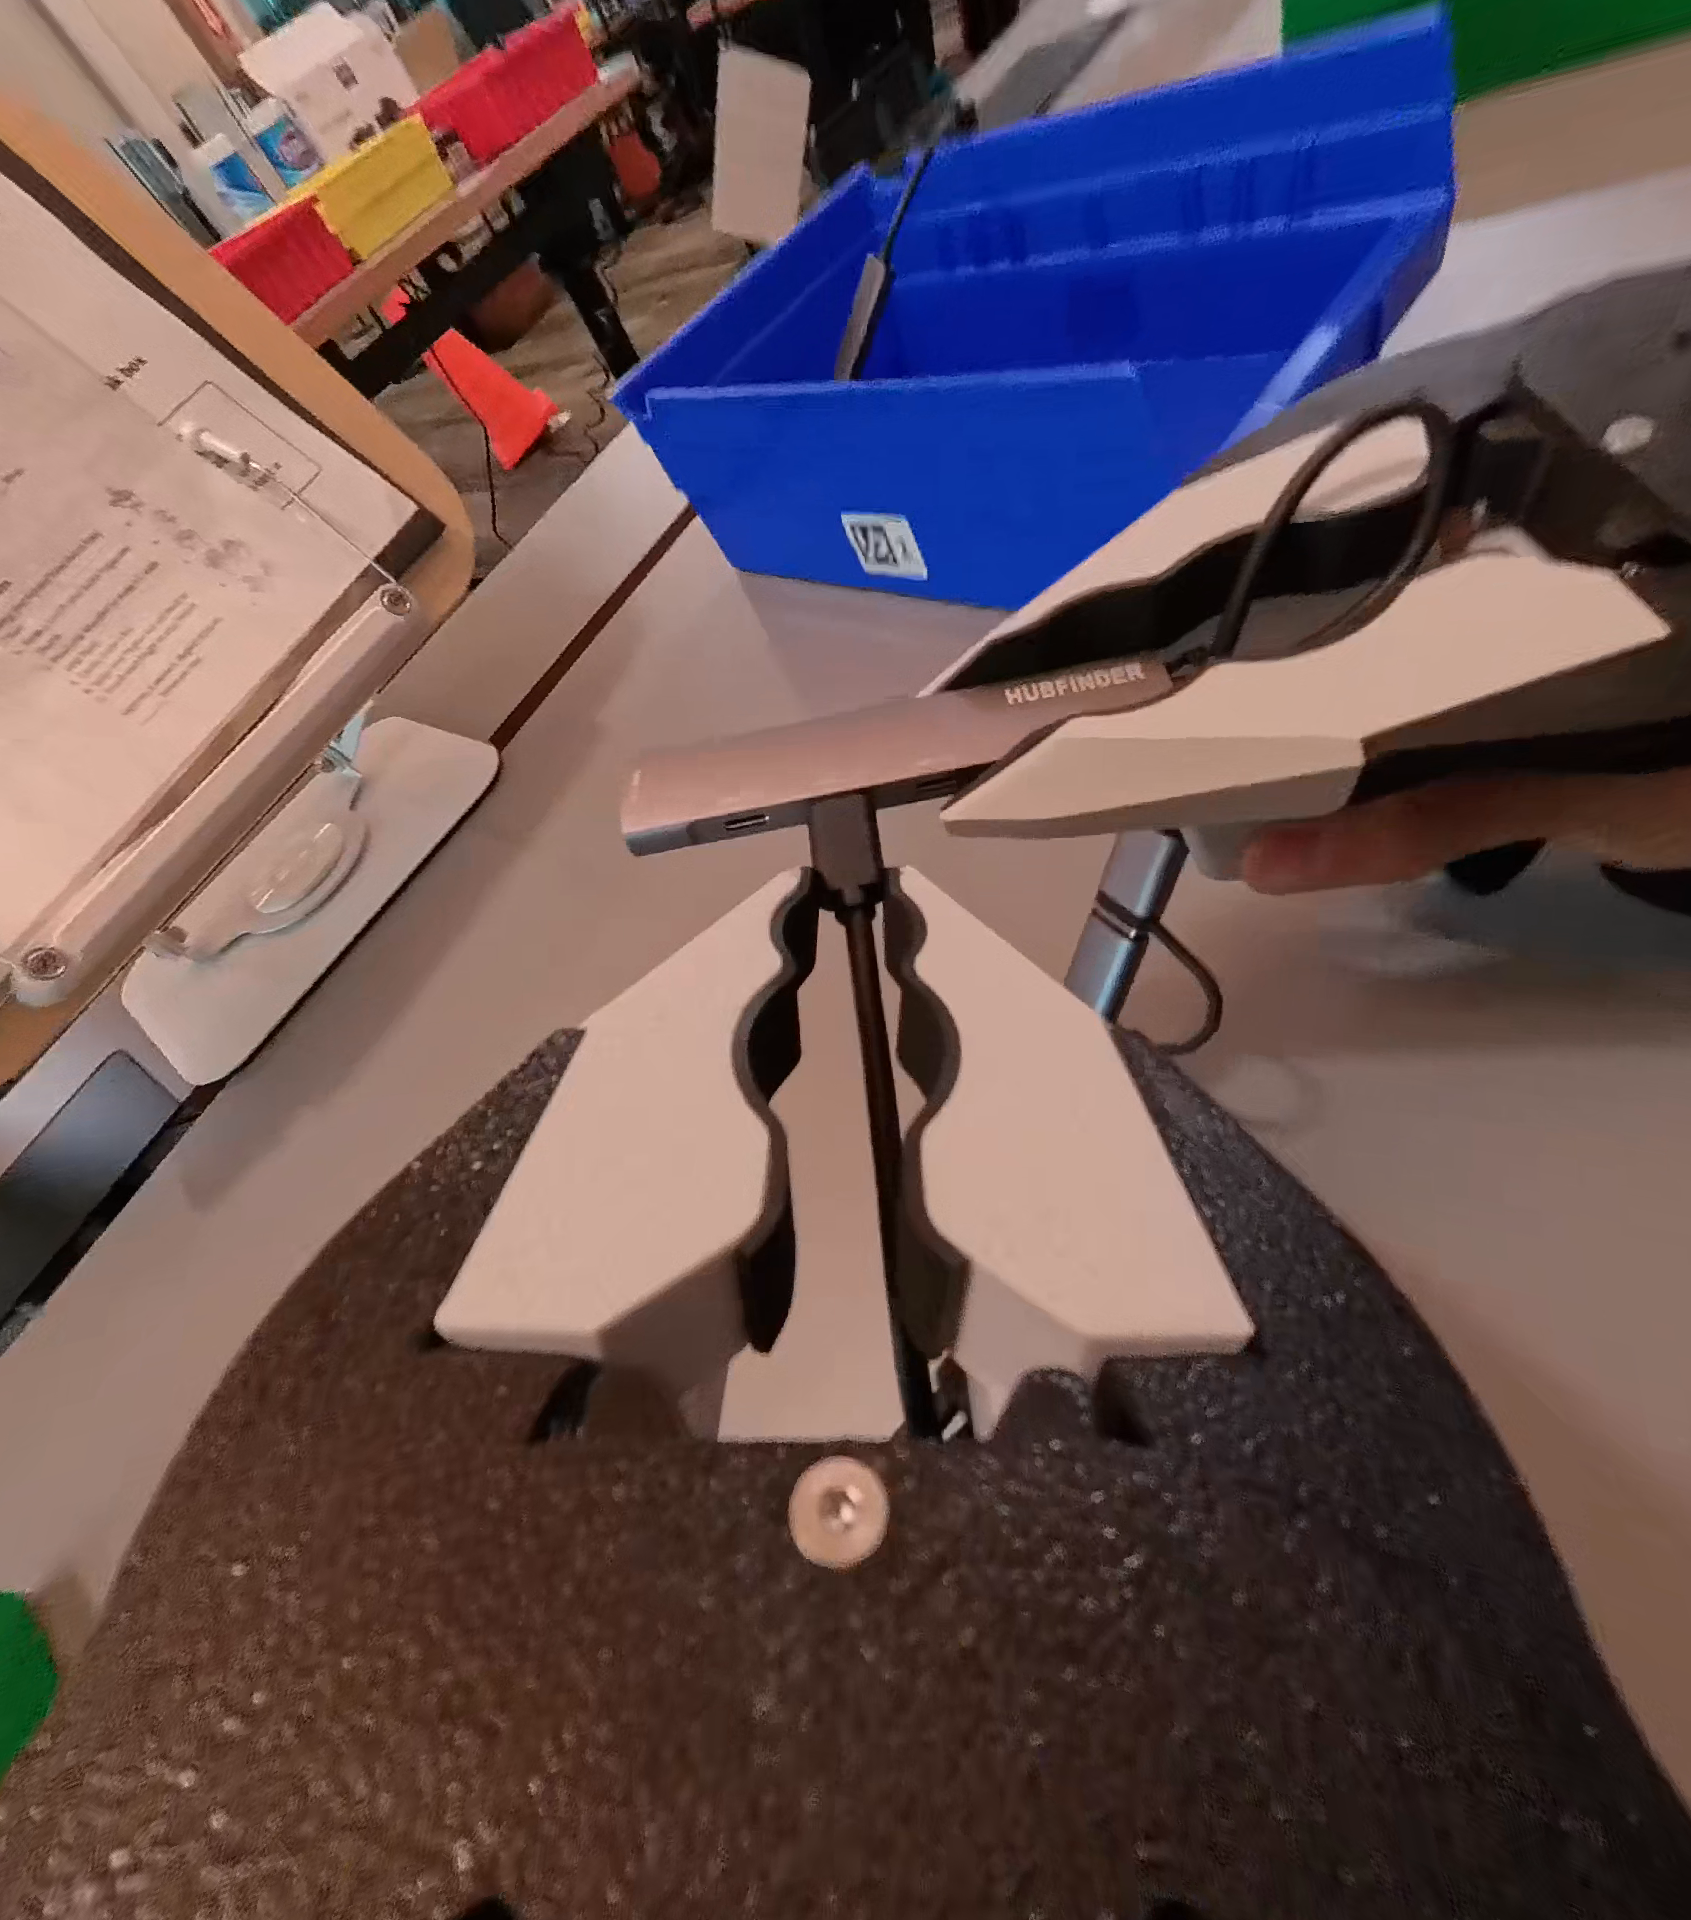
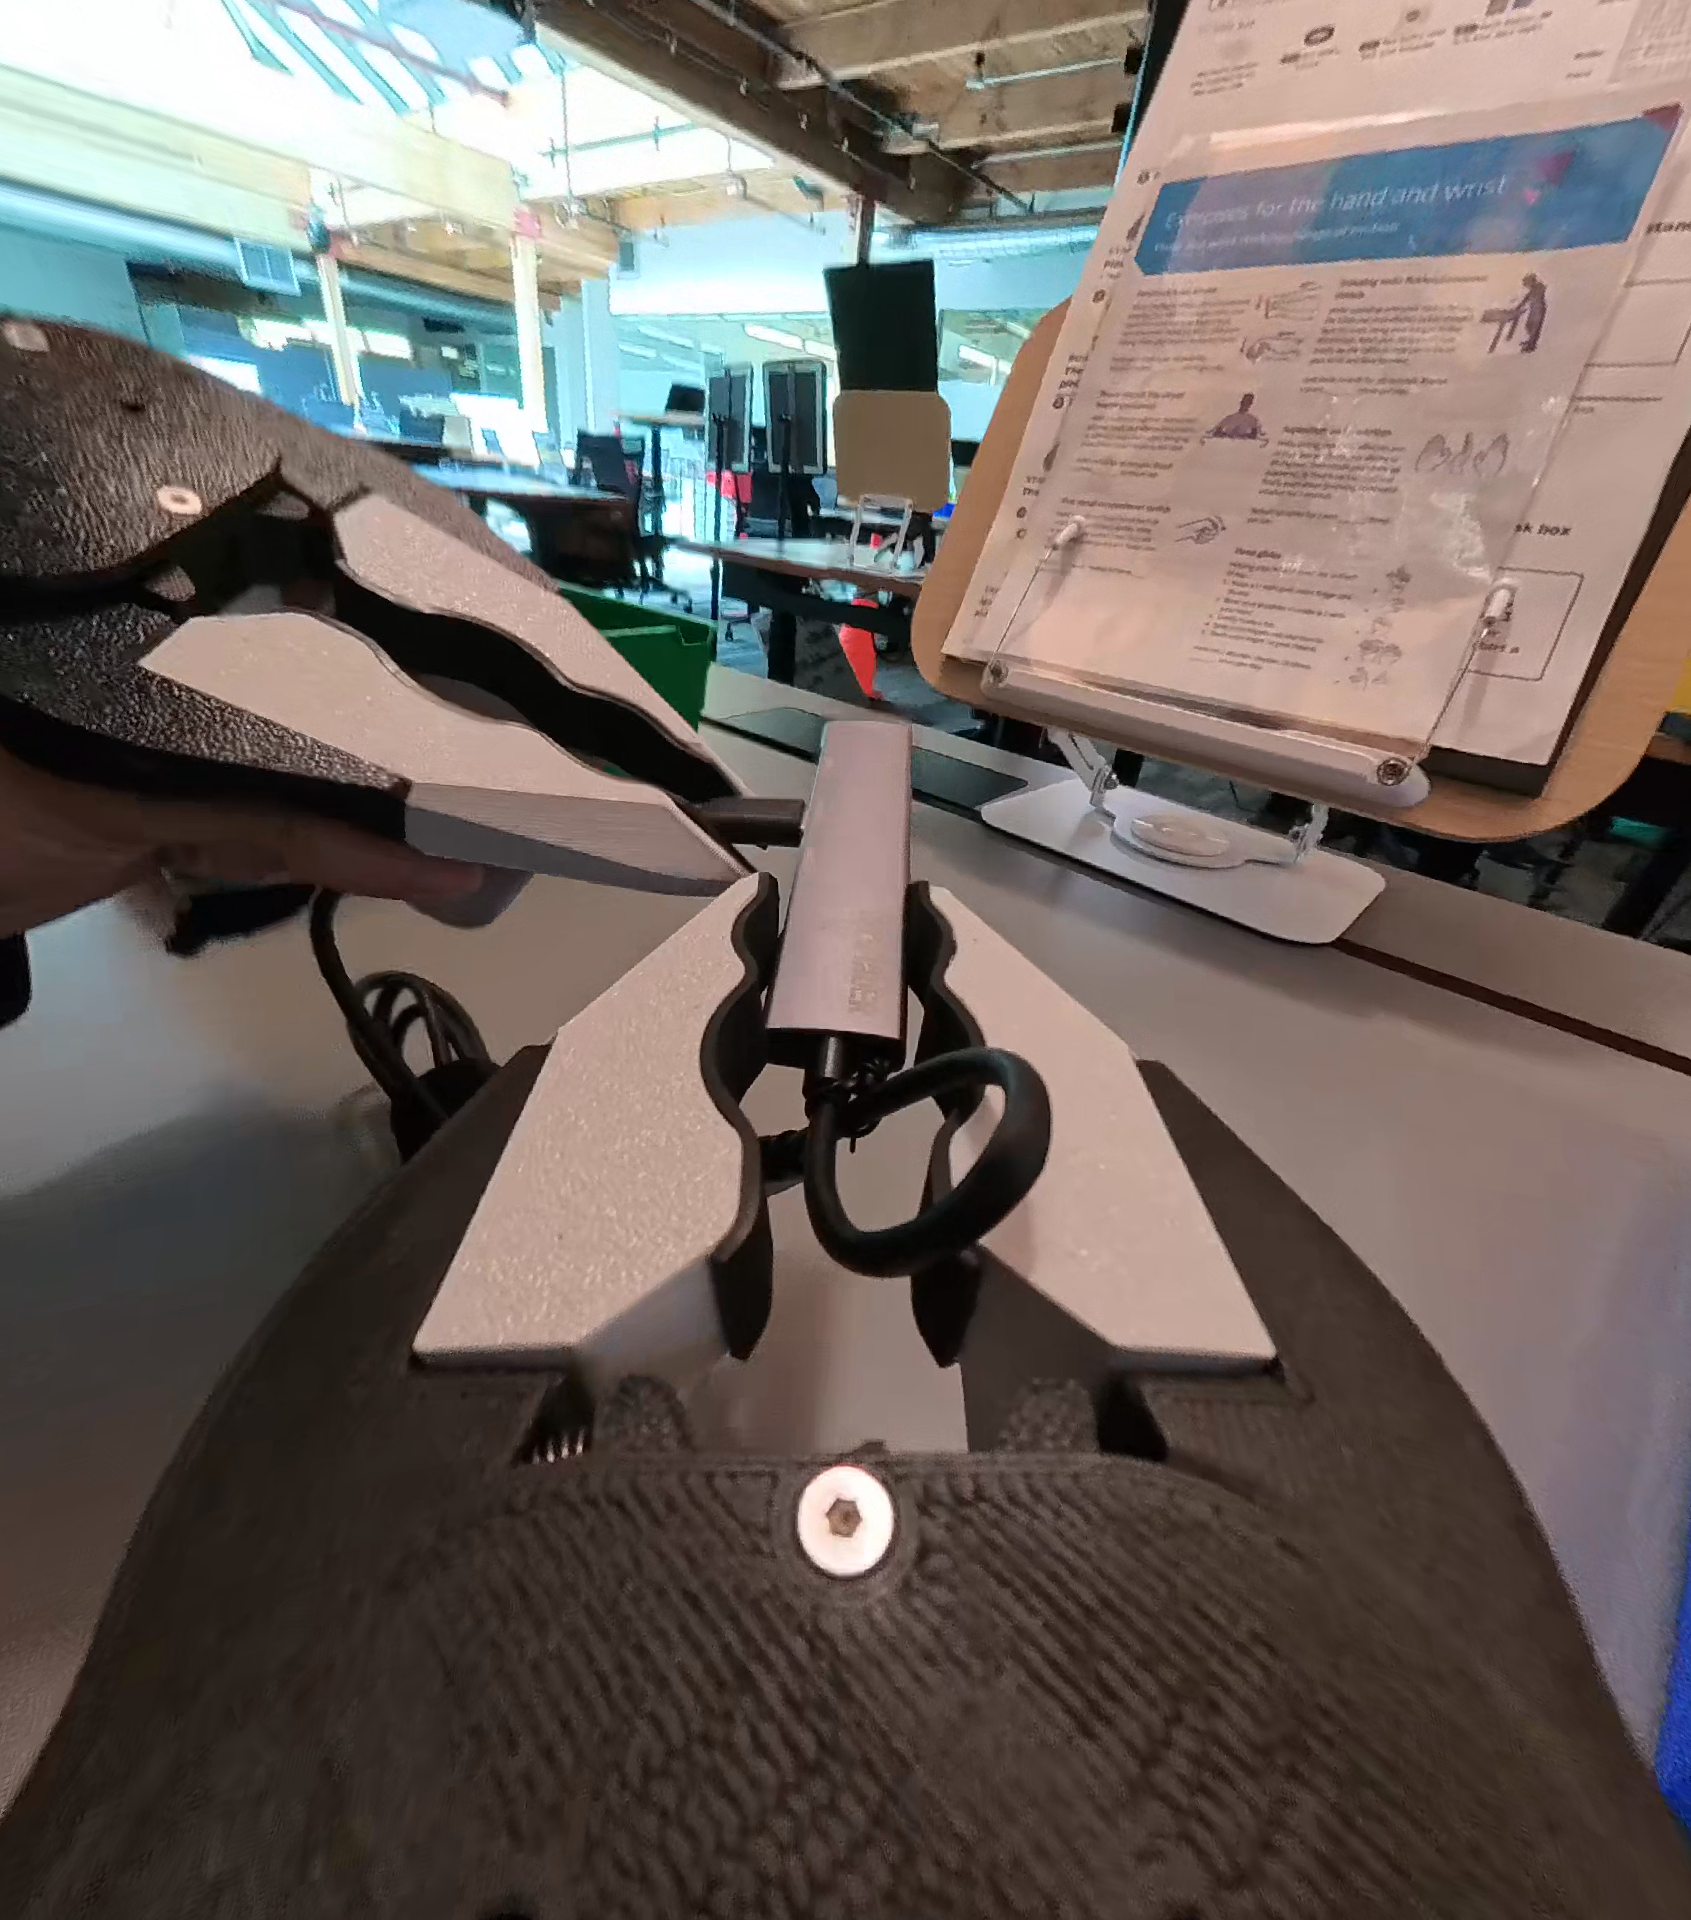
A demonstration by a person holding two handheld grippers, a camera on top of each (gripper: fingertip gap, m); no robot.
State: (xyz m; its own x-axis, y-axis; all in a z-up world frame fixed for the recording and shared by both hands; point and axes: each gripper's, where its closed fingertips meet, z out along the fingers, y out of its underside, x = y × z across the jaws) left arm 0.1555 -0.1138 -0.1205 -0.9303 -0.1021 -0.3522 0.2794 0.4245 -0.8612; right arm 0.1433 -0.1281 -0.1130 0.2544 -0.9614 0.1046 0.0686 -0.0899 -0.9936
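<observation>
Left wrist view gives me two grippers and one grey hub (image 1: 820, 764). My left gripper (image 1: 846, 883) pinches a black cable plug (image 1: 843, 836) seated in the hub's side. My right gripper (image 2: 841, 904) clamps the hub's end above the table (image 2: 1340, 1091). One blue bin (image 1: 924, 468) stands behind, one document stand (image 2: 1319, 436) beside it. Another grey piece (image 1: 1127, 925) beneath is half hidden.

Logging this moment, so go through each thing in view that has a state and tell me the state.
Left gripper: shut on thin black cable.
Right gripper: shut on flat grey metal hub.
Flat grey metal hub: held off the table.
Thin black cable: plug at hub's side port.
Blue plastic bin: open-topped, holding another grey hub.
</observation>
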